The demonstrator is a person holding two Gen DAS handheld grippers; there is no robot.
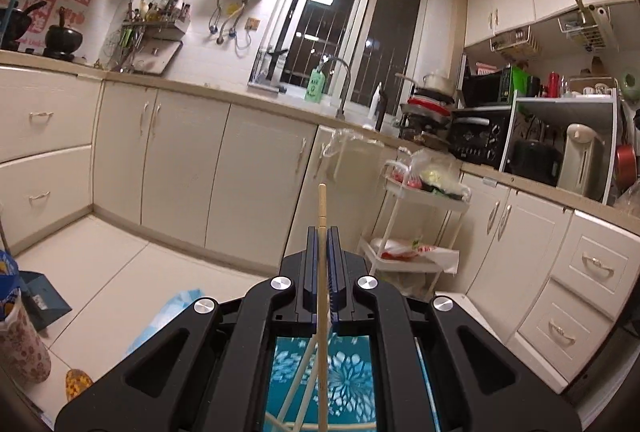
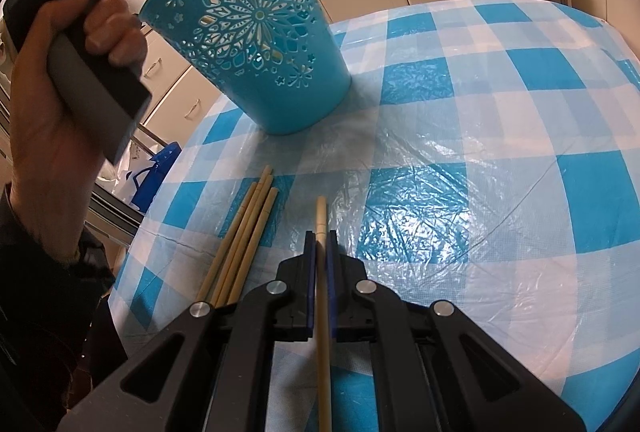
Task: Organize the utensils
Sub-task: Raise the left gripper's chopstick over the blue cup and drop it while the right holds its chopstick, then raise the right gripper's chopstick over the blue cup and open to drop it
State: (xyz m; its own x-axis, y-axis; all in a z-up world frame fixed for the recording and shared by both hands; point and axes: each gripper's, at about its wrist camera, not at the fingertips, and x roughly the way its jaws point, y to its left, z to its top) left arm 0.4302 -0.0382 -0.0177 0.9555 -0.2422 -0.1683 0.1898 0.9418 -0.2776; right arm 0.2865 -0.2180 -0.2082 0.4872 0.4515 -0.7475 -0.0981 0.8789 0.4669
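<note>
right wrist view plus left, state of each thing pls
left gripper: shut on a chopstick
right gripper: shut on another chopstick
holder: upright on the tablecloth
loose chopsticks: lying bundled on the cloth
hand: gripping the left gripper's handle

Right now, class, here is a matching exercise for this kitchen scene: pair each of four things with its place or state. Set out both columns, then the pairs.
Things:
1. blue cup
2. loose chopsticks
3. right gripper
4. cart

Places or states:
A. lying together on the checked cloth
B. shut on one chopstick
C. standing by the kitchen cabinets, bags on its shelves
D. standing on the cloth, cut-out flower pattern on its side

Pairs: 1-D, 2-A, 3-B, 4-C
</note>
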